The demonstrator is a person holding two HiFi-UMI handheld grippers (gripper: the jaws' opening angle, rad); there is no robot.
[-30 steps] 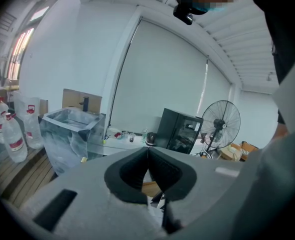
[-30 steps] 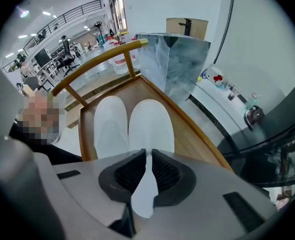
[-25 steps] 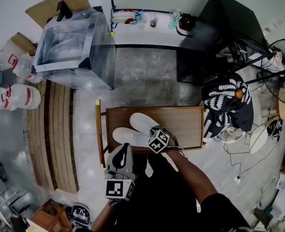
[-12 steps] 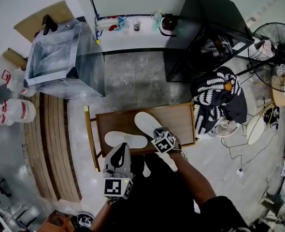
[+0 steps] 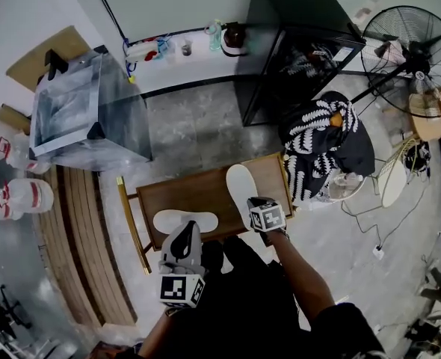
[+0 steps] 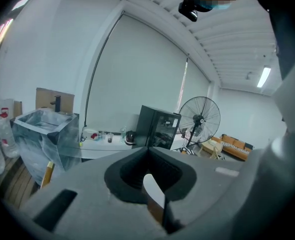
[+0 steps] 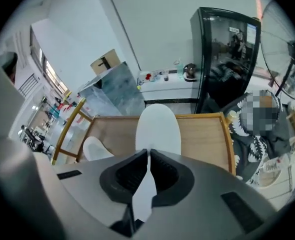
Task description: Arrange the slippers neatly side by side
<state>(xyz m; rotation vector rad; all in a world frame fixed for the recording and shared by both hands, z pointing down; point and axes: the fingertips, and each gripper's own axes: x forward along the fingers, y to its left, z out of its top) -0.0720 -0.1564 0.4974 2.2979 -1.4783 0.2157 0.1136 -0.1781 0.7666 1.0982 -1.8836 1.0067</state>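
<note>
The right gripper is clamped on the heel edge of a white slipper, jaws just closing tighter. The slipper lies lengthwise along the right side of the surface. The other slipper lies crosswise near the front, well apart; the left gripper is closed, empty. Risk – the thin pinch lets the slipper pivot or slide out and drop off the surface's right edge.

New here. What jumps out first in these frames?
A white slipper is pinched at its near end by the right tool, whose jaws have just been closing on it, at the right side of the wooden table. The other slipper lies crosswise near the table's front left edge. Behind stand a black cabinet and, to its right, a fan.
</note>
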